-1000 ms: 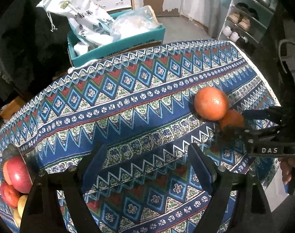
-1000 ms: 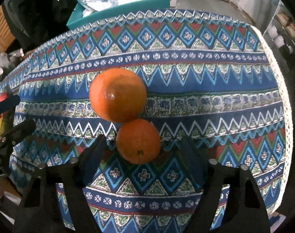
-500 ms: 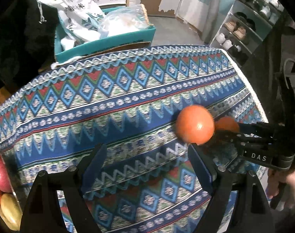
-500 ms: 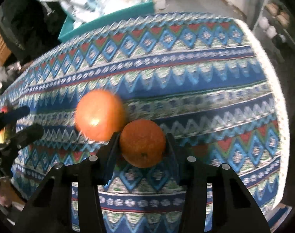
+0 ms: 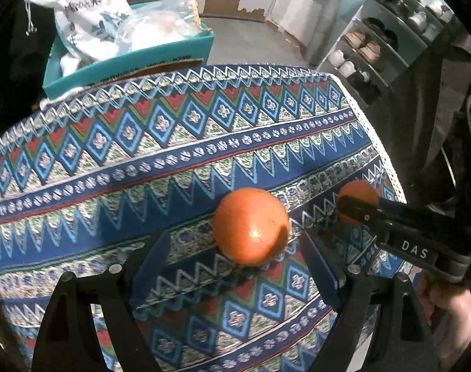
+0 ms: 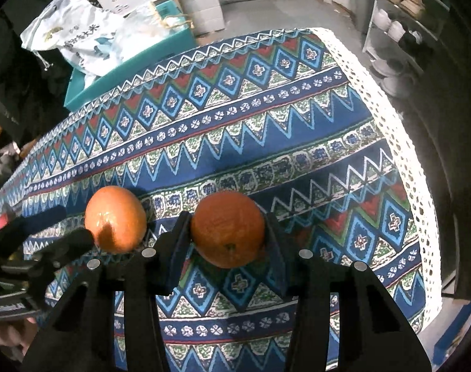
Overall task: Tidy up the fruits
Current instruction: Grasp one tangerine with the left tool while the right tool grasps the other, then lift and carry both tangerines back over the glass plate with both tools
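In the right wrist view, the right tongs (image 6: 227, 232) are pinching an orange (image 6: 227, 228) in the lower middle of the frame; both dark pads press on its sides, and the small stem mark of the fruit faces the camera. Whether this orange touches the cloth under it or hangs just above it I cannot tell. A second orange (image 6: 115, 219) sits on the surface to the left of the held one, near it but apart from it, with a bright reflection on its skin. At the lower left edge of that frame the left tongs (image 6: 52, 232) come in, and one of their dark fingers lies just in front of this second orange. In the left wrist view the left tongs (image 5: 232, 263) are spread wide with nothing between the pads; the free orange (image 5: 251, 226) lies a little above the gap between the two fingers, in the lower middle of the frame. At the right of the same view the right tongs (image 5: 353, 207) are closed on the other orange (image 5: 356, 190), which is partly hidden behind their black finger. The surface carries a patterned tablecloth (image 5: 142, 155) in blue, red and white. Behind it, in the upper left, a teal box (image 5: 126, 62) holds white bags (image 5: 80, 15), and a shoe rack (image 5: 384, 40) stands in the upper right.
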`<state>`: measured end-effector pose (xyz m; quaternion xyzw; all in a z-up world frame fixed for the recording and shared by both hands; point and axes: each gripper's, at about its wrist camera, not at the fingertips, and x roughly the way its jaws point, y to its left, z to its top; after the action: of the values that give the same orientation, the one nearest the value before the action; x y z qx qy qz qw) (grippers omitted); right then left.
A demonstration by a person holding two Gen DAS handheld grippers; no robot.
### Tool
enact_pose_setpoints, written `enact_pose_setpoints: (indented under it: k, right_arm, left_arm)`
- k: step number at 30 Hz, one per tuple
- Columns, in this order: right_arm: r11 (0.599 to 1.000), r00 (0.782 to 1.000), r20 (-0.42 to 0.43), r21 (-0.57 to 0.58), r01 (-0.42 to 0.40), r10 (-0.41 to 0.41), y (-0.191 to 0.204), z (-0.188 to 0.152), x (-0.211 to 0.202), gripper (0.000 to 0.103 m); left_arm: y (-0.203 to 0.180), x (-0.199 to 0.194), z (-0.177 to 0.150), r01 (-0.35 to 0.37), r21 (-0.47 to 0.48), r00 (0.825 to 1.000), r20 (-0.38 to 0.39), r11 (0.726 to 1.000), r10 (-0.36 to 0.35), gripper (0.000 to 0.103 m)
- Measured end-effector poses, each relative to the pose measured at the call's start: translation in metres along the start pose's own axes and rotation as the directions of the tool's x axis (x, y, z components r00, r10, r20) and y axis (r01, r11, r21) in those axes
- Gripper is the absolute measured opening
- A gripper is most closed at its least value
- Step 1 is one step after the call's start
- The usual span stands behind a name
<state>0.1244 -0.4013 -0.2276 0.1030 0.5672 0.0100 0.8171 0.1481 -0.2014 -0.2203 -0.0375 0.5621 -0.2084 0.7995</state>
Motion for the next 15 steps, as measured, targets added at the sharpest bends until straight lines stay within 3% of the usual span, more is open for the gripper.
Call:
enact_pose_setpoints:
  k: [15]
  right_arm:
    - [1.0,1.0,0.011,0.016,0.012,-0.012,-0.008,0.002,0.001,0.046]
  left_arm:
    - [-0.017,0.048,0.003,-0.035,0.013,0.998,-0.06,0.999,0.035,0.086]
